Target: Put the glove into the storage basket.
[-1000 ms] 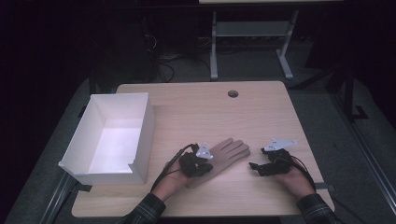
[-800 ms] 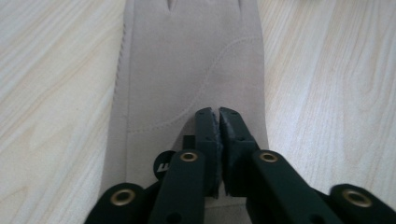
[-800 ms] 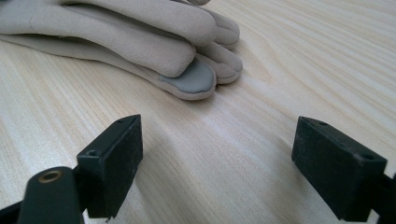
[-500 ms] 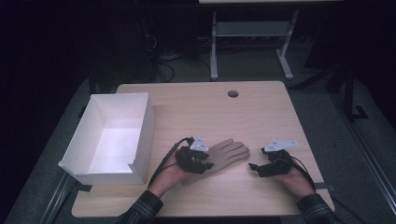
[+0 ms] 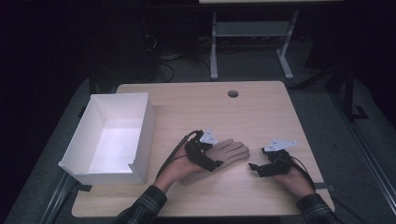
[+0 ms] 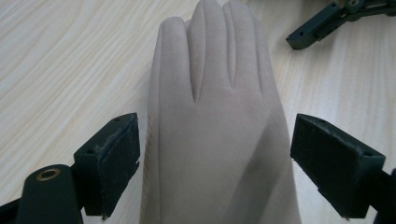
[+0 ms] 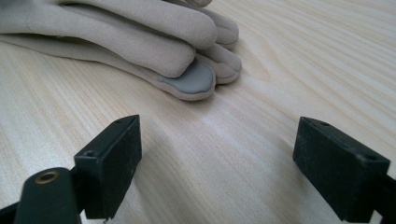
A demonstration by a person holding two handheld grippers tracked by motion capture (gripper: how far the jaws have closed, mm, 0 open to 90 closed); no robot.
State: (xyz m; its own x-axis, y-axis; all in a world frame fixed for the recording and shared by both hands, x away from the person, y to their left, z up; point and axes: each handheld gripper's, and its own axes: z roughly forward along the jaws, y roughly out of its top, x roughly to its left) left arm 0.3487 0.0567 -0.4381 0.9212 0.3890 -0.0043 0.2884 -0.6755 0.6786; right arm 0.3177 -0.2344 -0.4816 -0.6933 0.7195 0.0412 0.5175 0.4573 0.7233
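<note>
Left gripper: jaws just opened wide, fingers apart, nothing pressed. Right gripper: jaws wide apart, low and level. Both forearms entering from below.

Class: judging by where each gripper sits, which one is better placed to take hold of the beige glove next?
Probably the left gripper: the glove already lies between its open jaws, untouched. The right gripper is open over bare table, short of the glove's fingertips.
</note>
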